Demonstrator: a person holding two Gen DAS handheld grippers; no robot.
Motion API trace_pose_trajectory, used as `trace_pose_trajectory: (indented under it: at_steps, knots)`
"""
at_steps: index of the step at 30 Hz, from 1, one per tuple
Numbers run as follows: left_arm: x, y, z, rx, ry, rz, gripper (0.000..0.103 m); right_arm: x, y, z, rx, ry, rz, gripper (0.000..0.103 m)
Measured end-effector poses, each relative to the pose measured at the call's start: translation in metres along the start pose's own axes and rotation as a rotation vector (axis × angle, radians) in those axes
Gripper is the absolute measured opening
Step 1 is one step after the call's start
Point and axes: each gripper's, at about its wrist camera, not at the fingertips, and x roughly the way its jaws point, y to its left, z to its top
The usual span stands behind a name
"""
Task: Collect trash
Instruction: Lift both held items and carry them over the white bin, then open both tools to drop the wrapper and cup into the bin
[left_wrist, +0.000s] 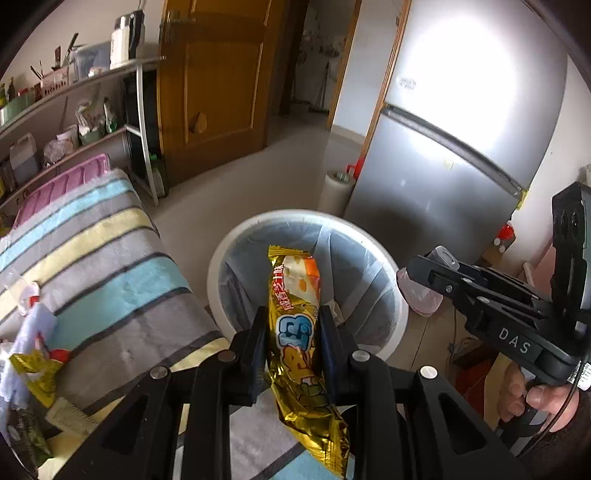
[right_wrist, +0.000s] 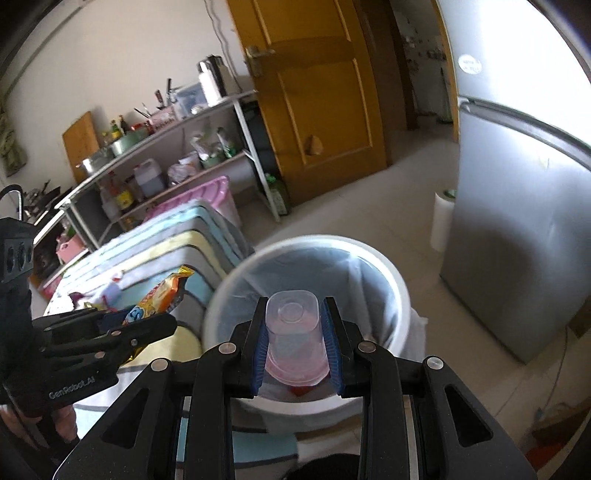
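Clamped in our left gripper (left_wrist: 293, 328) is a gold snack wrapper (left_wrist: 301, 332); our right gripper (right_wrist: 295, 332) squeezes a clear plastic cup (right_wrist: 295, 338). Both hang over the white lined bin (left_wrist: 221, 258) beside the striped table. We judge this the drop step: next, release over the opening. Gripper bodies read "DAS" and "GenRobot.AI".

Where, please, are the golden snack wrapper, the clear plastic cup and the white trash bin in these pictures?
golden snack wrapper (left_wrist: 295, 332): left wrist view, on its printed middle.
clear plastic cup (right_wrist: 293, 332): right wrist view, on its side wall.
white trash bin (right_wrist: 397, 284): right wrist view, on its right rim.
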Motion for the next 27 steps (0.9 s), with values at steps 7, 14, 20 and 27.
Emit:
trace_pose_trajectory:
  at_steps: [7, 14, 20, 27]
  knots:
    - [0.024, -0.008, 0.001, -0.007, 0.05, 0.009, 0.027, 0.034, -0.013, -0.002, -0.004, 0.072, -0.006, 0.029]
    - [0.03, -0.008, 0.003, -0.009, 0.058, 0.01, 0.027, 0.056, -0.024, -0.003, 0.005, 0.111, -0.025, 0.03]
    - [0.032, -0.003, 0.003, -0.026, 0.063, 0.017, 0.048, 0.065, -0.025, -0.004, 0.0, 0.13, -0.051, 0.036]
    - [0.029, -0.001, 0.004, -0.034, 0.053, 0.015, 0.057, 0.06, -0.028, -0.005, 0.022, 0.112, -0.055, 0.052]
